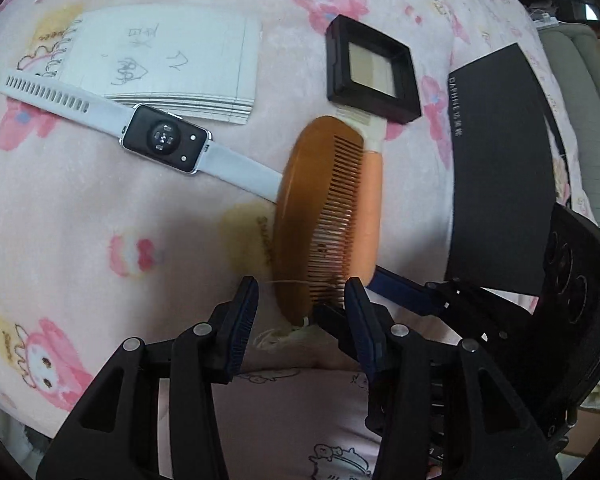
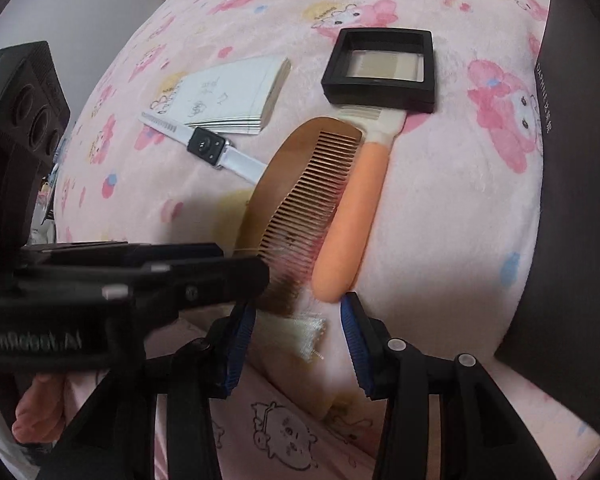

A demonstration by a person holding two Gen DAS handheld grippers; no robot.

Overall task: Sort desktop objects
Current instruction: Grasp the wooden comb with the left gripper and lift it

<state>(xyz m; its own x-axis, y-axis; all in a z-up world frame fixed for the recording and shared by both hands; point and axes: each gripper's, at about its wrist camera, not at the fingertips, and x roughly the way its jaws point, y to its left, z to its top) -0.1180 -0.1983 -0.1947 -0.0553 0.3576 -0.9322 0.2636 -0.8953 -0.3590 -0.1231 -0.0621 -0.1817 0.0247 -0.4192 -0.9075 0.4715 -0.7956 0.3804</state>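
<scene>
A brown wooden comb [image 1: 300, 208] lies on the pink blanket, its white tassel [image 2: 300, 334] at the near end. Beside it on the right lies an orange-handled comb [image 2: 352, 216] with a white head. My left gripper [image 1: 300, 296] stands open astride the wooden comb's near end, with gaps on both sides. My right gripper [image 2: 298, 316] is open too, over the tassel, its right fingertip just past the orange handle's end. From the left, the left gripper's fingers [image 2: 220, 276] cross in front of the wooden comb and hide its near end.
A white-strapped smartwatch [image 1: 162, 142] lies face down, partly on a spiral notepad [image 1: 172, 60]. A black square frame case [image 1: 374, 68] rests on the orange comb's head. A large black box [image 1: 500, 172] stands at the right. The blanket's front edge [image 1: 292, 364] drops off just below the fingers.
</scene>
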